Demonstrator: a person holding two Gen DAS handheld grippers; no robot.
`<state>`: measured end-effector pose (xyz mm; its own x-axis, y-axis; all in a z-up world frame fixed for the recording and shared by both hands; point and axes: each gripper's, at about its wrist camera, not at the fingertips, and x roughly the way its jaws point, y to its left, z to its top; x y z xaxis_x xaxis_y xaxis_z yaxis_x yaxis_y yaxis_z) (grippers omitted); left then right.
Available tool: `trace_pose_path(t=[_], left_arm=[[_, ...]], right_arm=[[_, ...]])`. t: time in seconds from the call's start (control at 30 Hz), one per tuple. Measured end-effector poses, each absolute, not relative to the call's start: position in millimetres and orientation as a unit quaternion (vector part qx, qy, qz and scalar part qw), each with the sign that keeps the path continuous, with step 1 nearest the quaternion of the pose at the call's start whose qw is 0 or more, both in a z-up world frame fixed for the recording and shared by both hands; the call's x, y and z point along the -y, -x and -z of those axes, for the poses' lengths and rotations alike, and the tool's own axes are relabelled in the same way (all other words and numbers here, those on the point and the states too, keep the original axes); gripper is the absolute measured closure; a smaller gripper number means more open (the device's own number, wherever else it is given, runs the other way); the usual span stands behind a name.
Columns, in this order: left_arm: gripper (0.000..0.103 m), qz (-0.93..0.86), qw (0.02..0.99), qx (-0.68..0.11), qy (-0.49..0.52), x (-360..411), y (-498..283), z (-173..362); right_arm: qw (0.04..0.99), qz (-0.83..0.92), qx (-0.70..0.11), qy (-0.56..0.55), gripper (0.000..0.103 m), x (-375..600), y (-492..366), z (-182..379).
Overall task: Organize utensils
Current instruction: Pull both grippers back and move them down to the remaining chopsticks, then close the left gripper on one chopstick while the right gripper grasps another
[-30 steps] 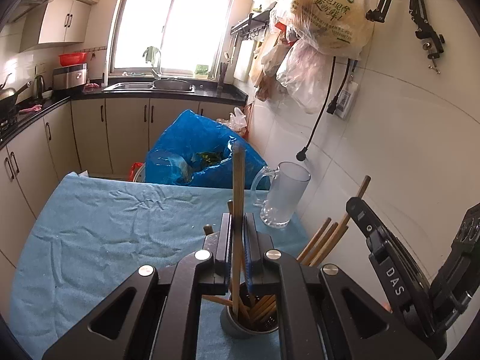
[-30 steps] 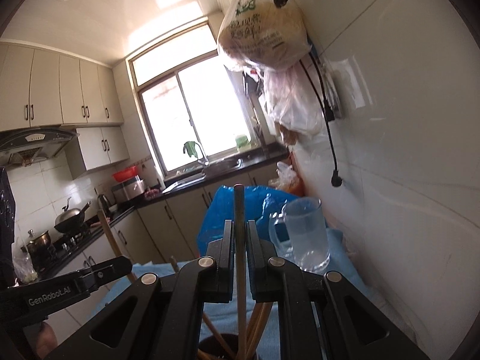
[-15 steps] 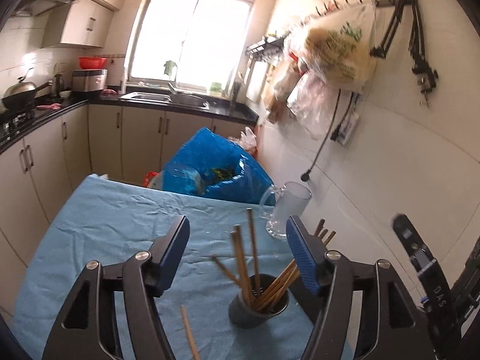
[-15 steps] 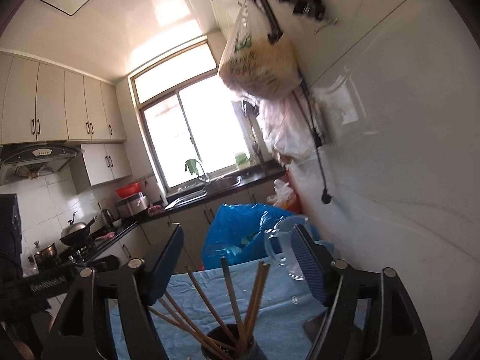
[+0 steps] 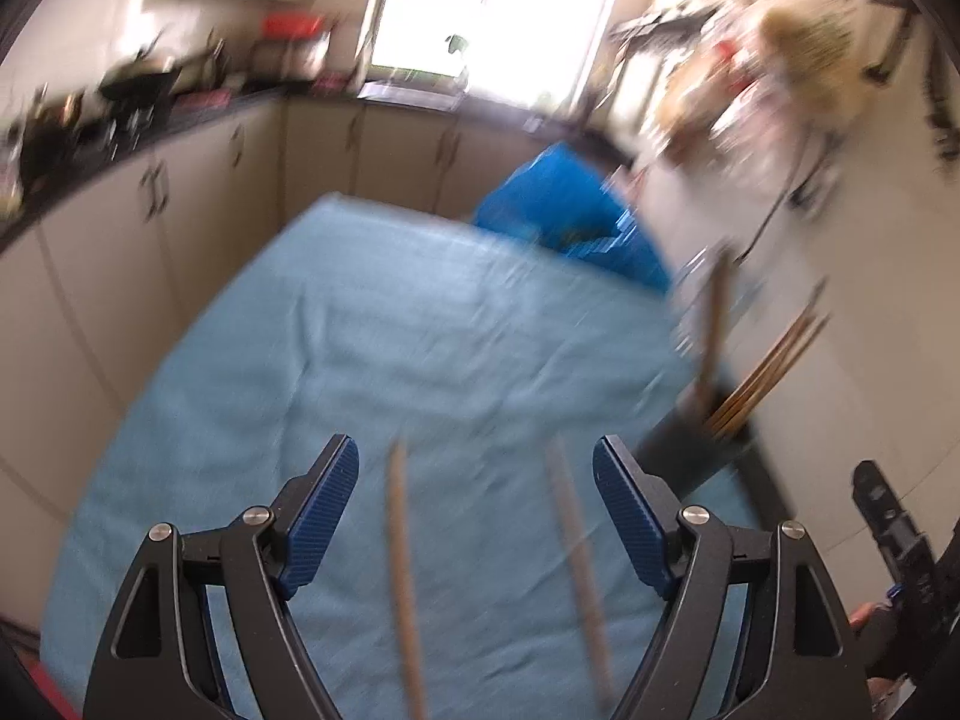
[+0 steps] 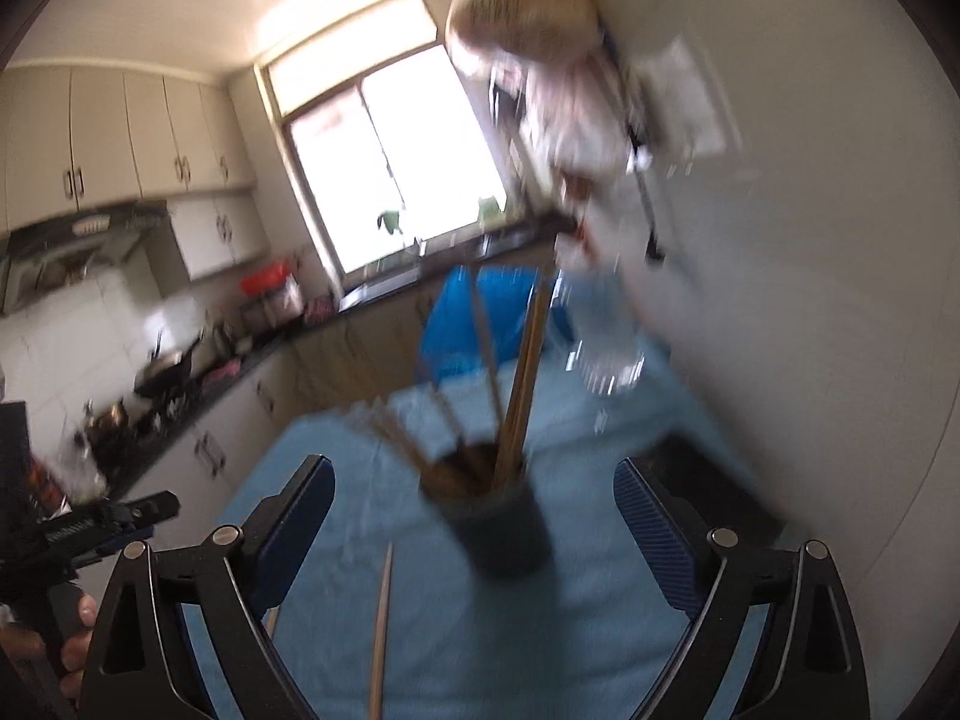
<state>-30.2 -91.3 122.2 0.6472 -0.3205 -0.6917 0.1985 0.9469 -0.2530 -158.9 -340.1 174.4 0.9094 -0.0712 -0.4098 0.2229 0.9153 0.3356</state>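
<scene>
We spread both jaws, still opening, empty: left gripper (image 5: 477,516) nearer two loose chopsticks (image 5: 403,588), lengthwise between jaws; right gripper (image 6: 474,528) faces holder (image 6: 501,525).

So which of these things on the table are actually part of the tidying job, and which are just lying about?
Part of the job:
- dark holder with chopsticks standing in it
- loose chopsticks lying on the blue cloth
- left gripper and right gripper, jaws opening, nothing held

Just lying about:
- glass mug
- blue bag
- hanging plastic bags
</scene>
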Motion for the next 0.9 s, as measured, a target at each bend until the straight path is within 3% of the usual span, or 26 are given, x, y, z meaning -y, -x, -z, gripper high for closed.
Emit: trace_pose_path(t=[0.23,0.6,0.77,0.9], left_arm=[[0.024,0.112,0.867,-0.477,0.087,59,20,-56],[0.026,0.104,0.864,-0.492,0.032,97,-21,-30],[0.065,0.079,0.866,-0.493,-0.001,111,-41,-17],[0.083,0.062,0.871,-0.486,-0.017,105,-40,-17]], right_arm=[[0.941,0.035,-0.285,-0.177,0.009,305,140,-117],[0.927,0.031,-0.326,-0.183,0.021,302,125,-75],[0.923,0.03,-0.337,-0.184,0.027,302,122,-67],[0.921,0.027,-0.344,-0.184,0.029,300,120,-68]])
